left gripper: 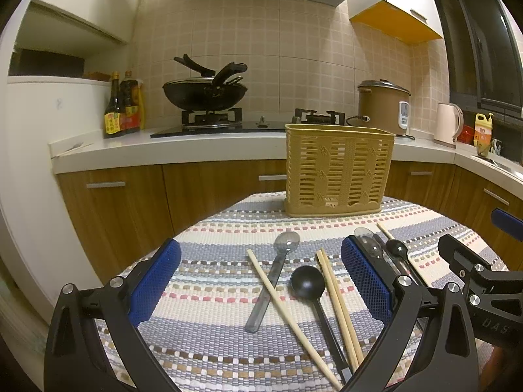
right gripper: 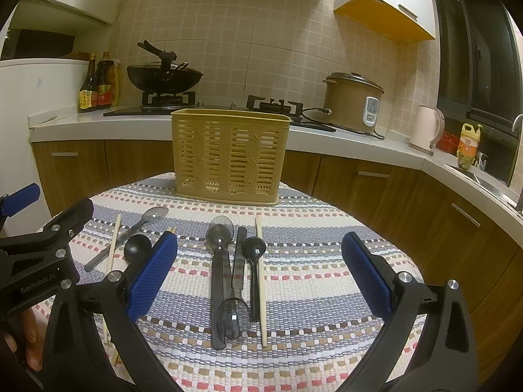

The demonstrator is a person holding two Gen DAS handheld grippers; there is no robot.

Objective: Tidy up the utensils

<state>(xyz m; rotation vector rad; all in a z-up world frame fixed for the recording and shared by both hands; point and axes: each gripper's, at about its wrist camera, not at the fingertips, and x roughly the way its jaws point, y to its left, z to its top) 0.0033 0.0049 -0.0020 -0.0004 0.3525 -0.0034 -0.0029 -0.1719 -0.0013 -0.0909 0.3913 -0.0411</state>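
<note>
A tan slotted utensil basket (left gripper: 338, 170) (right gripper: 230, 156) stands upright at the far edge of the striped table mat (left gripper: 212, 294). My left gripper (left gripper: 261, 281) is open and empty; between its fingers lie a smoky clear spoon (left gripper: 276, 274), a black ladle (left gripper: 309, 282) and wooden chopsticks (left gripper: 340, 303). My right gripper (right gripper: 260, 274) is open and empty; between its fingers lie two clear spoons (right gripper: 219, 251), a small black spoon (right gripper: 254, 254) and one chopstick (right gripper: 260, 281). The left gripper's body shows at the left of the right wrist view (right gripper: 49, 245).
Behind the table runs a kitchen counter (left gripper: 163, 147) with a wok on a gas stove (left gripper: 204, 93), sauce bottles (left gripper: 122, 107), a rice cooker (left gripper: 382, 104) and a kettle (left gripper: 447, 124). Wooden cabinets stand below. The mat's edges drop off left and right.
</note>
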